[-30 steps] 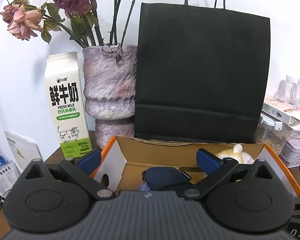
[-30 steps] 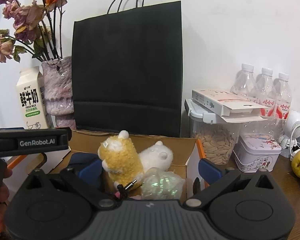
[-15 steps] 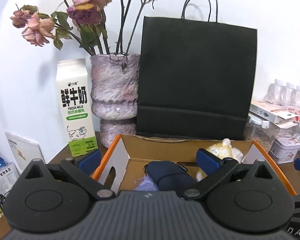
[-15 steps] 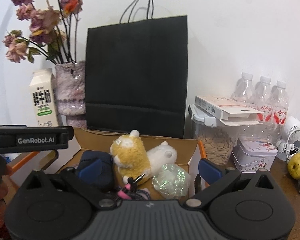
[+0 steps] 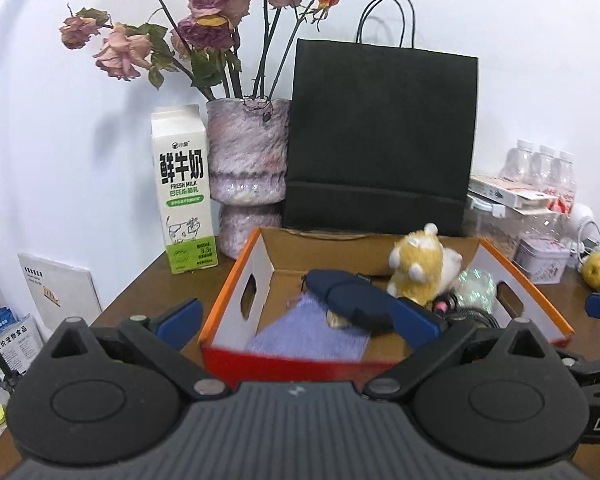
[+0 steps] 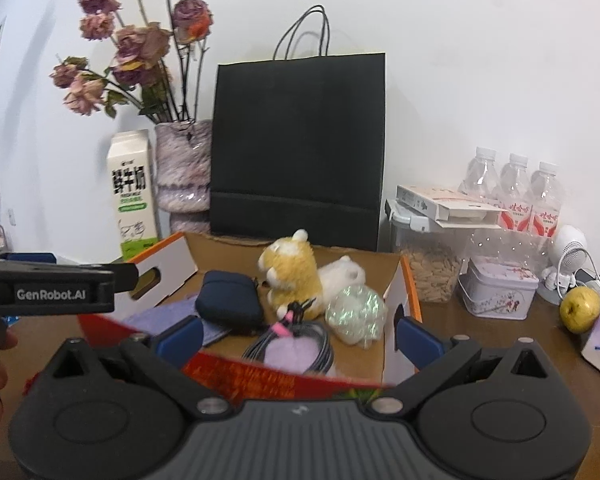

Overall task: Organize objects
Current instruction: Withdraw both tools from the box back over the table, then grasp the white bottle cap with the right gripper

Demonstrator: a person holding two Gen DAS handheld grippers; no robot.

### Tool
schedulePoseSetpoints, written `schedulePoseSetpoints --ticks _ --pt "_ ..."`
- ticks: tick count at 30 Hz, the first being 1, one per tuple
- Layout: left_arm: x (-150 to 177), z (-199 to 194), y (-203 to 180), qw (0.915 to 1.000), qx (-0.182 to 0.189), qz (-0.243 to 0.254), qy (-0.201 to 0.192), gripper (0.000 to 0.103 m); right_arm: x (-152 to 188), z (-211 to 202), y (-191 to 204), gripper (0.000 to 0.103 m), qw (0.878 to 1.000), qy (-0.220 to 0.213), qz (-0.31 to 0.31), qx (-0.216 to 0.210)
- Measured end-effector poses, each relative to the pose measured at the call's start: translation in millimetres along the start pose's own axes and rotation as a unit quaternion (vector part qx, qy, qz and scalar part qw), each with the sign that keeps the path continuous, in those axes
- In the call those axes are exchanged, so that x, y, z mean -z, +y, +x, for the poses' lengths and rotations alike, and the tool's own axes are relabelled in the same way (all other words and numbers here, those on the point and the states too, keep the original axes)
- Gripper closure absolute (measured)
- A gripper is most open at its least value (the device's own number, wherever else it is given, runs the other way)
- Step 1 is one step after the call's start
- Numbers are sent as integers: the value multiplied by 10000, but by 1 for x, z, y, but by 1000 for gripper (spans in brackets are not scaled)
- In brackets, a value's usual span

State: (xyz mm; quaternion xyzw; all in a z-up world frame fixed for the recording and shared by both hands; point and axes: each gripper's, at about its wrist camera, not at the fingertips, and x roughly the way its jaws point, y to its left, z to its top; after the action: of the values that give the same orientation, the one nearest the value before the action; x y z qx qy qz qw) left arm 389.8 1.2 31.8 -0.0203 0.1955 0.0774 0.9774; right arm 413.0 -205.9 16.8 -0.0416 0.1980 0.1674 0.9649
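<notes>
An open cardboard box (image 5: 236,296) with orange and red edges sits on the brown table; it also shows in the right wrist view (image 6: 404,292). Inside lie a dark blue pouch (image 5: 352,296), a purple cloth (image 5: 308,332), a yellow plush toy (image 5: 416,268) (image 6: 292,272), a white plush (image 6: 342,276), a shiny crumpled bag (image 6: 356,312) and a coiled cable (image 6: 292,344). My left gripper (image 5: 298,320) is open and empty at the box's near edge. My right gripper (image 6: 296,336) is open and empty over the box's near right part.
Behind the box stand a milk carton (image 5: 184,192), a vase with dried roses (image 5: 248,176) and a black paper bag (image 5: 380,140). To the right are a clear food container (image 6: 428,256), water bottles (image 6: 516,192), a tin (image 6: 496,292) and a pear (image 6: 580,308).
Both grippers have pulled back and risen away from the box, so its red front edge and more of its contents now show. Both stay open.
</notes>
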Motion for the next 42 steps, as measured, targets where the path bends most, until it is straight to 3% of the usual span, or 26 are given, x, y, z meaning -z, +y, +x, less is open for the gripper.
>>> schedulePoseSetpoints --ticks 25,36,42 --pt "82 -102 41 9983 296 188 460 0 77 -86 36 0 9989 442 86 -147" --pt "104 -118 62 9962 428 239 719 0 97 -108 57 0 9986 497 -8 -164" --pt "106 -118 77 9961 394 19 789 0 101 -99 65 0 9976 688 -73 -97"
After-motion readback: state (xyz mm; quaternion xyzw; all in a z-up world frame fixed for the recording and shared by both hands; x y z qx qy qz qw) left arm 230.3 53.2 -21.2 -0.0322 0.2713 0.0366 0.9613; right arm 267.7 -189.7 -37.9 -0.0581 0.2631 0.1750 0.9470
